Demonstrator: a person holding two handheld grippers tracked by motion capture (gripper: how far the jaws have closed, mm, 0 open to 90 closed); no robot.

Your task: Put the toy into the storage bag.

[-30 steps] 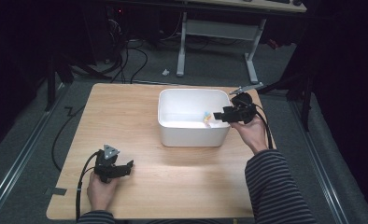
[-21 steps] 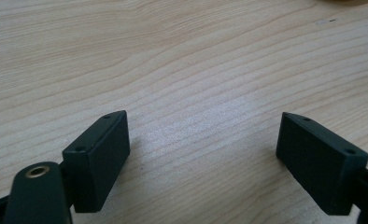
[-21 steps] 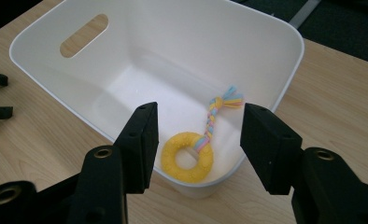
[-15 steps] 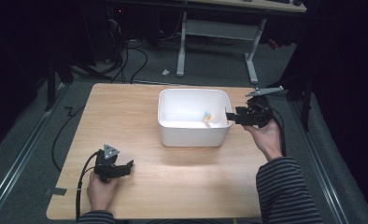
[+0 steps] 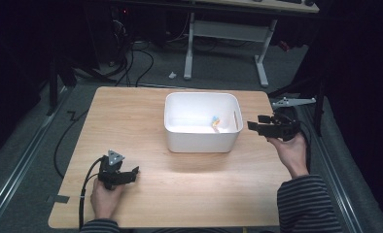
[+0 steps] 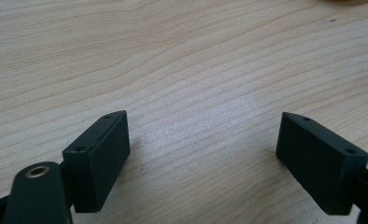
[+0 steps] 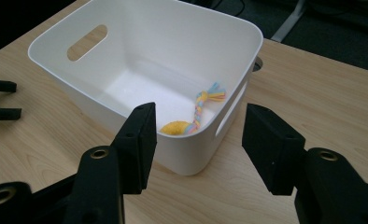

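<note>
A white plastic tub (image 5: 199, 141) (image 7: 135, 42) stands in the middle of the wooden table (image 5: 131, 116). Inside it, near the right wall, lies a toy of a yellow ball with a braided multicoloured rope tail (image 7: 194, 114) (image 5: 215, 122). My right gripper (image 5: 252, 126) (image 7: 198, 140) is held open just outside the tub's right wall, jaws pointing at the tub, nothing between them. My left gripper (image 5: 133, 171) (image 6: 203, 144) rests low on the table at the front left, open over bare wood.
Black cables (image 5: 131, 58) and a desk frame (image 5: 228, 34) lie on the floor beyond the far edge. A grey bracket (image 5: 292, 102) pokes out past the table's right edge. In the right gripper view, the other gripper's tips (image 7: 2, 100) show at far left.
My right gripper has drawn back rightward from over the tub's right rim to just outside the tub. The toy stays in the tub. The left gripper has not moved.
</note>
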